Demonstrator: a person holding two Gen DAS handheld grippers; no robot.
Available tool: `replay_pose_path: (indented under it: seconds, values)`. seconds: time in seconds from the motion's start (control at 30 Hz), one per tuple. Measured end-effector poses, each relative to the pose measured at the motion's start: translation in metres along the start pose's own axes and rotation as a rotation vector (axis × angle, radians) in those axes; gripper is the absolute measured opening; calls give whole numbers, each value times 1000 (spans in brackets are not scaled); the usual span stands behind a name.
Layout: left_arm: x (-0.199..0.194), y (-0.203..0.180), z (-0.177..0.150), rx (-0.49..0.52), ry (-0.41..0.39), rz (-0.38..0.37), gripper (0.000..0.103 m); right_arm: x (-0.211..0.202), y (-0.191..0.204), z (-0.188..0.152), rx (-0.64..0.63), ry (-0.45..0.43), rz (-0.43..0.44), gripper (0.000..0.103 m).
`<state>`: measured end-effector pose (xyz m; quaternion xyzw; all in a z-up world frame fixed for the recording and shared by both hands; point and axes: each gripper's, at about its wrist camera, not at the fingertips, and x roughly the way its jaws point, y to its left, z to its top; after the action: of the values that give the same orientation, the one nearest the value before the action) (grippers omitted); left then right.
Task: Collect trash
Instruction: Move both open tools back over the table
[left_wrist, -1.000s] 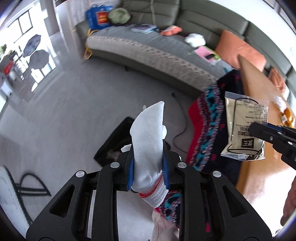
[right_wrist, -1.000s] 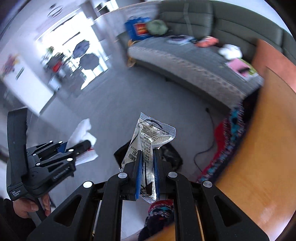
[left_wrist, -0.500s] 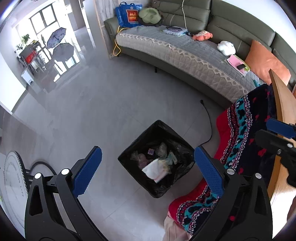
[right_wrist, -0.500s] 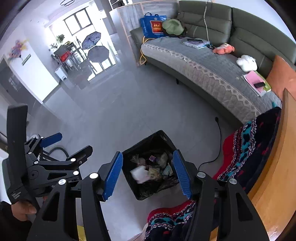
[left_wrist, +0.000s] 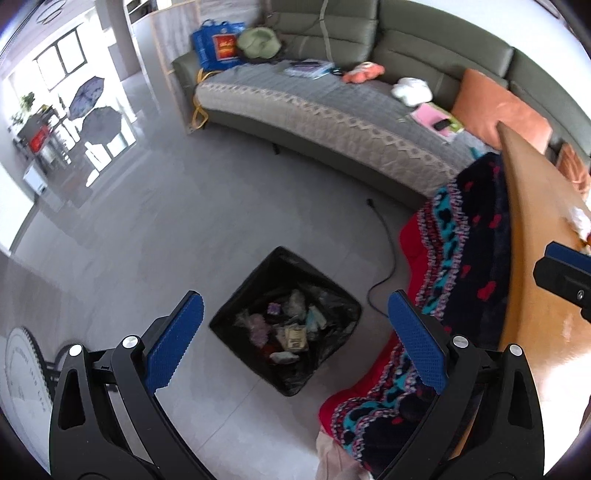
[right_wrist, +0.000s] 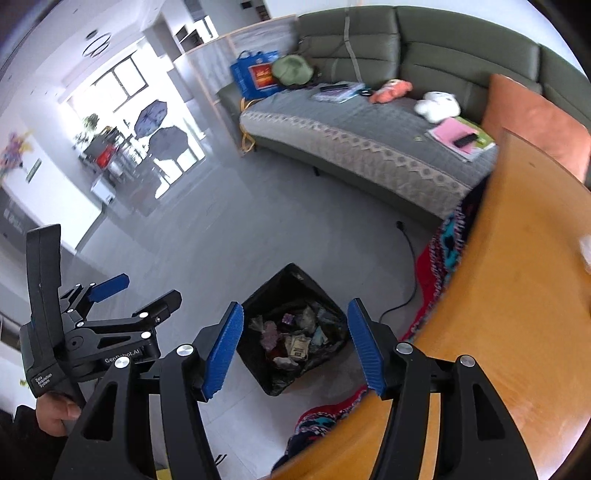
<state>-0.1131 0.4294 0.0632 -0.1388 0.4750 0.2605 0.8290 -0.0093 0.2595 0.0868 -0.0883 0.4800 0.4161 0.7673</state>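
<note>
A black-lined trash bin (left_wrist: 334, 295) stands on the grey floor, holding several wrappers and crumpled bits; it also shows in the right wrist view (right_wrist: 295, 280). My left gripper (left_wrist: 295, 321) is open and empty, held above the bin. My right gripper (right_wrist: 295, 325) is open and empty, also above the bin. The left gripper shows at the left of the right wrist view (right_wrist: 140, 299). A white crumpled piece (left_wrist: 578, 219) lies on the wooden table (left_wrist: 535, 295).
A patterned red, black and teal blanket (left_wrist: 454, 258) hangs off the table edge beside the bin. A black cable (left_wrist: 384, 251) lies on the floor. A grey-green sofa (left_wrist: 332, 107) with cushions and small items stands behind. A white fan base (left_wrist: 22, 373) is at the left.
Both grippers opened: the left let go of the white sock-like cloth and the right let go of the foil packet, which now lie in the bin. Both have shifted slightly since.
</note>
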Motion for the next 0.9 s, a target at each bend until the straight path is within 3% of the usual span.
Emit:
replay_pose_path:
  seconds: [0.33,0.9]
  values:
    - [-27,-94,4,141,-64,-101,97,-61,-85,-36,134,-64,-88,61]
    - [-39,-262,-3,368,-88,-235,97,-142,-247,-97,383,-139,-225,61]
